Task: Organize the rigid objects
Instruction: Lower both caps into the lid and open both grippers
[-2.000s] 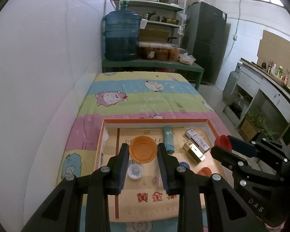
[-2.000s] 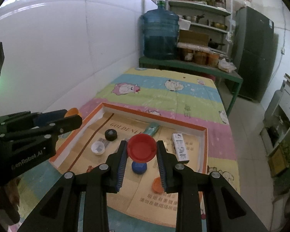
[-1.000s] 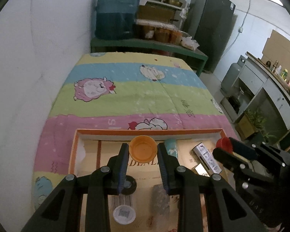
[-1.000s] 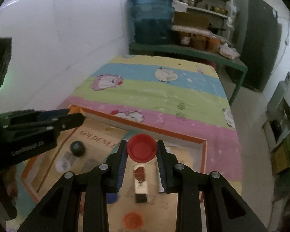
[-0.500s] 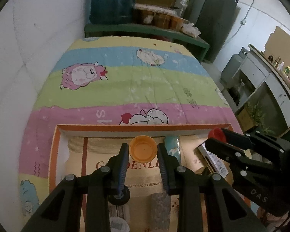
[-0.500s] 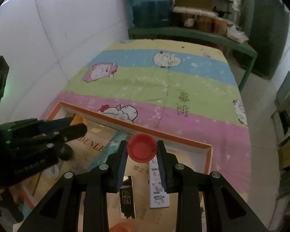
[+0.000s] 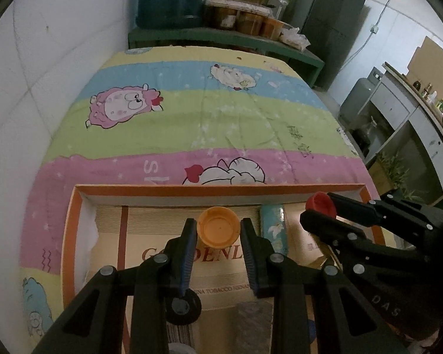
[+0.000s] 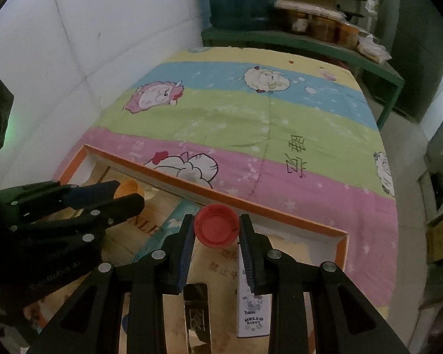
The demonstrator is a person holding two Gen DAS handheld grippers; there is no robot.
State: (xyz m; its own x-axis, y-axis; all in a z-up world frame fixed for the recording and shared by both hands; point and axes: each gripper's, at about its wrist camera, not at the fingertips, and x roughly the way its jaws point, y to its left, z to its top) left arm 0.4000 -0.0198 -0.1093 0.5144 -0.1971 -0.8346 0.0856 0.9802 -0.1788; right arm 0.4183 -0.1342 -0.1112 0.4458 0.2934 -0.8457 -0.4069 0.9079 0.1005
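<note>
My left gripper (image 7: 219, 228) is shut on an orange bottle cap (image 7: 219, 226), held over the far part of an orange-rimmed cardboard tray (image 7: 221, 189). My right gripper (image 8: 215, 230) is shut on a red bottle cap (image 8: 216, 228) above the tray's far rim (image 8: 251, 206). In the left wrist view the right gripper (image 7: 316, 209) shows at the right with the red cap (image 7: 320, 202). The left gripper (image 8: 127, 194) shows at the left of the right wrist view, the orange cap (image 8: 130, 188) peeking out.
In the tray lie a teal packet (image 7: 274, 227), a black cap (image 7: 183, 306), a grey block (image 7: 254, 321), a Hello Kitty box (image 8: 252, 309) and a dark shiny box (image 8: 196, 312). A striped cartoon sheet (image 7: 209, 118) covers the table beyond. White wall (image 7: 44, 73) on the left; green bench (image 7: 221, 35) behind.
Both grippers have moved forward and lower toward the tray's far edge, each still holding its cap. The tray's near contents have slid down out of view.
</note>
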